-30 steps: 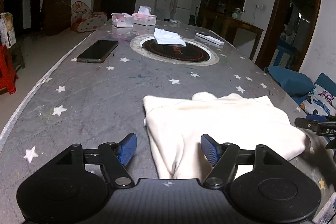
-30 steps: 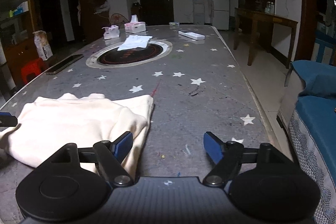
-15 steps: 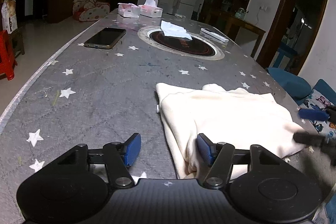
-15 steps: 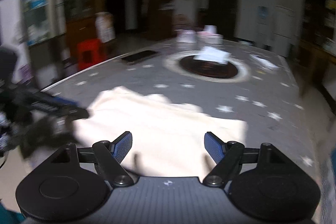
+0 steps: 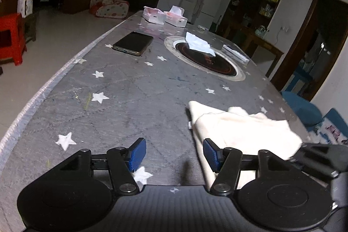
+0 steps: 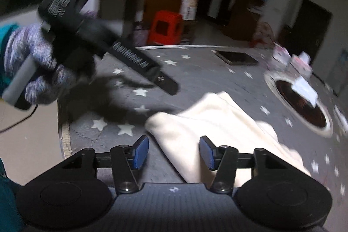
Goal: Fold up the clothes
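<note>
Left wrist view: your left gripper [image 5: 174, 154] had its fingers [image 5: 137, 153] partly apart over bare desk [image 5: 130, 101], nothing between them, the right pad at the edge of the cream garment [image 5: 245, 129]. Garment lay folded on the near right of the desk, phone [image 5: 133, 43] well beyond. Right wrist view, blurred: your right gripper [image 6: 174, 152] was closing, garment edge [image 6: 206, 123] between the fingers, pads not pressing yet. Your gloved left hand [image 6: 32, 66] held its gripper just beside.
</note>
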{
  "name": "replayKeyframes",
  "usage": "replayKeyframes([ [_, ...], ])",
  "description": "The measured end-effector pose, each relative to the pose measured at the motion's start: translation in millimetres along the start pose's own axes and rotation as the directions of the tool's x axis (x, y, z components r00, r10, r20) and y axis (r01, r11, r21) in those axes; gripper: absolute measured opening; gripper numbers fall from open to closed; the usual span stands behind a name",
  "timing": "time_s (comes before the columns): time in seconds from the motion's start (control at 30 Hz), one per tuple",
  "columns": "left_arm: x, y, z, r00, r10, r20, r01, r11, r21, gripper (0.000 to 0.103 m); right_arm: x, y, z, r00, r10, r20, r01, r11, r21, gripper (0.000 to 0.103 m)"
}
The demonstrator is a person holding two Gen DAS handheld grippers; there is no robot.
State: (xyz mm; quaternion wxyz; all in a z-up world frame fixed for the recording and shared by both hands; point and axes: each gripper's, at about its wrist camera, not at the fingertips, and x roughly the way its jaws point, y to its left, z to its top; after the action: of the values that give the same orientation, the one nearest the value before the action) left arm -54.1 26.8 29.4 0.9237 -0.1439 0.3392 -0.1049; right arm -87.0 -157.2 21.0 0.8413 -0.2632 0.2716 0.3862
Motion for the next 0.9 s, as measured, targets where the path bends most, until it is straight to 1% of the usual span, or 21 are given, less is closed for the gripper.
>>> replayKeyframes([
  [0.1,1,-1,1,0.999,-0.033,-0.014,0.033,0.999,-0.035,0.061,11,8,4,1.0,-0.015,-0.014,0.014,0.998,-0.057,0.045],
  [0.17,5,-2,2,0.998,-0.061,-0.03,0.059,0.996,-0.068,0.061,19,10,6,0.999,-0.025,-0.028,0.023,0.997,-0.074,0.033],
  [0.27,10,-4,2,0.993,-0.104,-0.052,0.097,0.988,-0.124,0.063,20,7,6,0.999,-0.037,-0.018,0.036,0.998,-0.049,0.022],
  [0.33,14,-5,3,0.99,-0.126,-0.062,0.115,0.98,-0.164,0.063,14,0,8,1.0,-0.031,0.002,0.031,0.999,-0.006,0.018],
  [0.37,16,-4,4,0.988,-0.137,-0.065,0.123,0.974,-0.188,0.063,11,-2,8,0.999,-0.03,0.012,0.03,0.999,0.01,0.017],
  [0.47,26,-2,8,0.978,-0.191,-0.082,0.16,0.945,-0.285,0.066,-1,-14,11,0.998,-0.03,0.048,0.026,0.997,0.069,0.016],
  [0.6,38,-4,11,0.973,-0.209,-0.097,0.159,0.914,-0.372,0.068,-14,-25,12,0.996,-0.027,0.084,0.016,0.992,0.126,0.015],
  [0.7,47,-4,12,0.964,-0.241,-0.111,0.17,0.882,-0.44,0.068,-19,-30,11,0.995,-0.026,0.101,0.01,0.989,0.148,0.015],
  [0.8,59,-3,9,0.955,-0.268,-0.129,0.169,0.846,-0.506,0.065,-24,-32,10,0.993,-0.019,0.12,-0.001,0.986,0.164,0.015],
  [0.87,65,-2,7,0.95,-0.286,-0.123,0.179,0.824,-0.538,0.054,-28,-31,9,0.992,-0.009,0.126,-0.012,0.986,0.166,0.015],
  [0.9,67,-1,6,0.948,-0.292,-0.127,0.178,0.816,-0.55,0.043,-28,-30,8,0.992,-0.004,0.128,-0.017,0.986,0.166,0.015],
])
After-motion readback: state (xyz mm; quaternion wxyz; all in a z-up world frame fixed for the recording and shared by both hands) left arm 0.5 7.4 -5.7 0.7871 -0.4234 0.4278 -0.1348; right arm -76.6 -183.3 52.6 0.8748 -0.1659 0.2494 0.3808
